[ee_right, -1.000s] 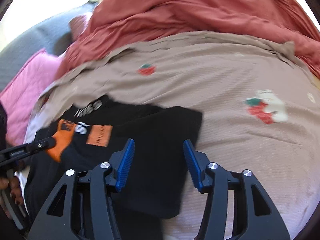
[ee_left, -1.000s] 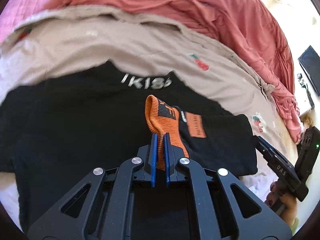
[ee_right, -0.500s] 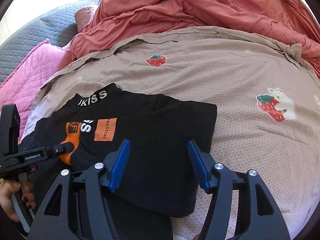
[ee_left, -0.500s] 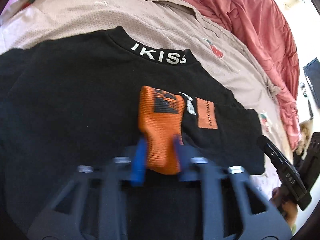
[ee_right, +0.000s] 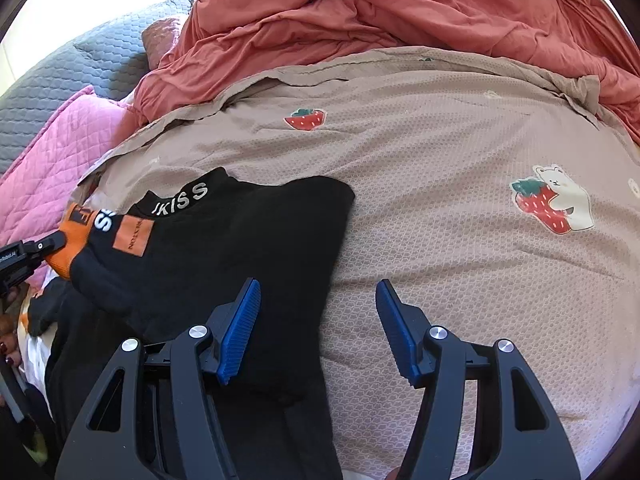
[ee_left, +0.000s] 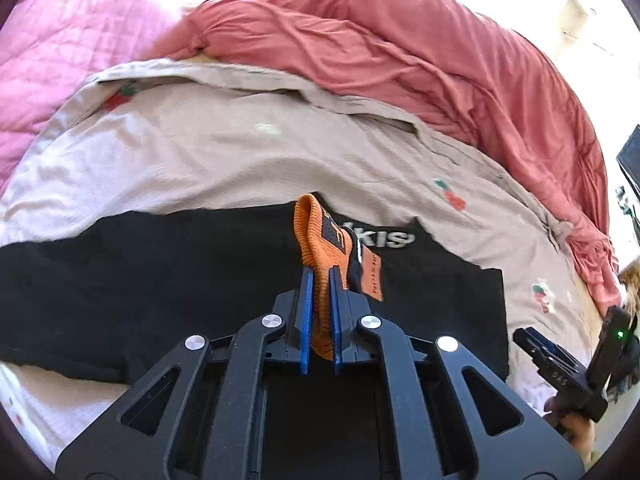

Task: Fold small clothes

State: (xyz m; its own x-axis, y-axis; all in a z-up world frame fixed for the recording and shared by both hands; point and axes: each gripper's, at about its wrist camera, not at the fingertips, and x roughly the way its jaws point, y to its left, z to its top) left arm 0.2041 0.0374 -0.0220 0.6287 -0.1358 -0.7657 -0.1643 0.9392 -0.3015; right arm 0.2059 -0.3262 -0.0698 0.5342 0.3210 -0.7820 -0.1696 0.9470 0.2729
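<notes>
A black shirt point(ee_left: 160, 272) with a white-lettered collar lies flat on the bed sheet point(ee_right: 440, 200). One of its sleeves ends in an orange ribbed cuff point(ee_left: 316, 232). My left gripper point(ee_left: 319, 270) is shut on that cuff and holds it raised over the shirt's chest. In the right wrist view the cuff point(ee_right: 74, 228) shows at the far left, pinched by the left gripper point(ee_right: 52, 242). My right gripper point(ee_right: 318, 292) hovers open over the shirt's point(ee_right: 248, 232) right edge with nothing between its fingers.
A rumpled red duvet point(ee_right: 400, 8) is piled along the back of the bed. A pink quilt point(ee_right: 52, 152) and a grey quilt point(ee_right: 80, 64) lie at the left. The tan sheet with strawberry prints point(ee_right: 548, 200) stretches to the right of the shirt.
Half a second ago the left jaws stood slightly apart around the cuff; now they are shut on it. The left gripper has lifted the cuff and carried it leftward. The right gripper stayed put.
</notes>
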